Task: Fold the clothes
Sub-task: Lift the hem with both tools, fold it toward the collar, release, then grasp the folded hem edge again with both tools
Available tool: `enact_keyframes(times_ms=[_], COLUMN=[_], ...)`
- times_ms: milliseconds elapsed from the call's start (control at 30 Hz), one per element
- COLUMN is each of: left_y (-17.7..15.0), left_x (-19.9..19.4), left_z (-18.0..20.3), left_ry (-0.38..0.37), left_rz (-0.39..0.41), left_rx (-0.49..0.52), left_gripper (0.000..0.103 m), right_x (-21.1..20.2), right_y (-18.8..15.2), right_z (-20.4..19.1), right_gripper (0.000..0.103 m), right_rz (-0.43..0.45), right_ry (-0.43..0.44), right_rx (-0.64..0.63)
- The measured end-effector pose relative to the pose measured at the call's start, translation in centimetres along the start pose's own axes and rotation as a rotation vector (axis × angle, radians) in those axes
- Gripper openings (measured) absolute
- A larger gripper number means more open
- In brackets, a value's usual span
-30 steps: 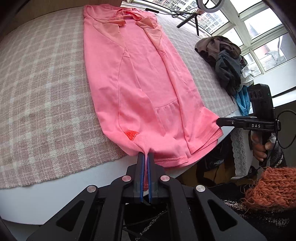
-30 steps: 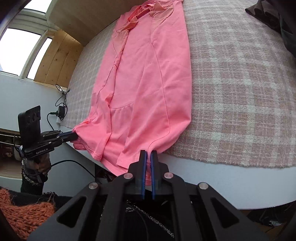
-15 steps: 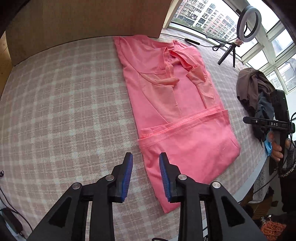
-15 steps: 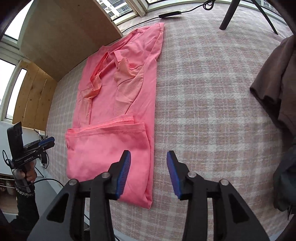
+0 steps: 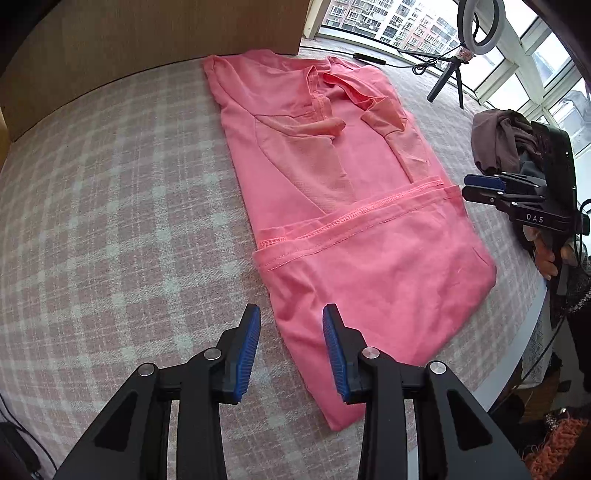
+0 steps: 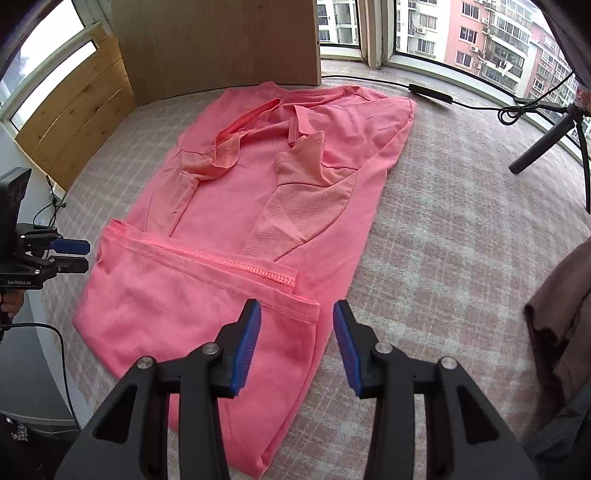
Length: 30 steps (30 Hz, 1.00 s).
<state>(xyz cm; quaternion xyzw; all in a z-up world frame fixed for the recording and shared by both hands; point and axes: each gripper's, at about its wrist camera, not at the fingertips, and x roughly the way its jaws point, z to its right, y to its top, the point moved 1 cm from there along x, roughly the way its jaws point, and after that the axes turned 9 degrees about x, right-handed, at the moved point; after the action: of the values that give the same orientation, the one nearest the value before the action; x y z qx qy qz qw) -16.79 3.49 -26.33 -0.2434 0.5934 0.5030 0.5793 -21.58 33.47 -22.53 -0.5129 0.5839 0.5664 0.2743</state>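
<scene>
Lying flat on the plaid bed cover (image 5: 110,192), the pink shirt (image 5: 369,280) is showing its lower half doubled up over the body, the stitched hem (image 6: 225,264) running across its middle and the sleeves tucked inward near the collar. You are holding the left tongs (image 5: 291,350) over the shirt's near left edge, jaws opening with only the cloth's edge seen below the gap. You are keeping the right tongs (image 6: 297,347) apart above the hem's right corner, gripping nothing. A heap of dark clothes (image 5: 506,140) is sitting beyond the shirt's right side, and a ring light (image 5: 480,14) is standing by the window.
</scene>
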Motion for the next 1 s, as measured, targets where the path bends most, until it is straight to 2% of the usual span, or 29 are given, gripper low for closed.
enact_keyframes(times_ms=[167,333,433,533,633,700,733,767,1000], left_y=[0.9,1.4,1.5,1.6,1.9,2.1,2.2,2.3,3.0], left_x=[0.6,1.1,1.5,2.0,2.1,2.2,2.1,2.0,-0.2], left_z=[0.2,0.1,0.3,0.1,-0.1,-0.2,-0.2,-0.2,0.8], left_ry=[0.017,0.032,0.05,0.064,0.072,0.069,0.067,0.062,0.055], left_rz=[-0.004,0.002,-0.004,-0.015,-0.007,0.008,0.017,0.025,0.092], left_rx=[0.028,0.045,0.065,0.065,0.06,0.062,0.063,0.061,0.12], left_gripper=[0.033,0.033,0.033,0.033,0.033,0.028,0.012,0.004,0.003], right_x=[2.3,3.1,3.2,3.4,3.7,3.7,3.7,3.5,0.1], right_y=[1.8,1.6,1.4,1.5,1.6,1.5,1.4,1.4,1.1], right_z=[-0.4,-0.5,-1.1,-1.5,-1.6,-1.5,-1.4,-1.4,-0.8], right_gripper=[0.04,0.04,0.036,0.027,0.012,0.007,0.006,0.005,0.004], right_rz=[-0.047,-0.08,-0.078,-0.078,-0.086,-0.09,-0.09,-0.088,-0.037], right_ry=[0.032,0.059,0.066,0.076,0.106,0.124,0.125,0.128,0.16], right_rx=[-0.08,-0.113,-0.155,-0.18,-0.178,-0.174,-0.173,-0.166,-0.116])
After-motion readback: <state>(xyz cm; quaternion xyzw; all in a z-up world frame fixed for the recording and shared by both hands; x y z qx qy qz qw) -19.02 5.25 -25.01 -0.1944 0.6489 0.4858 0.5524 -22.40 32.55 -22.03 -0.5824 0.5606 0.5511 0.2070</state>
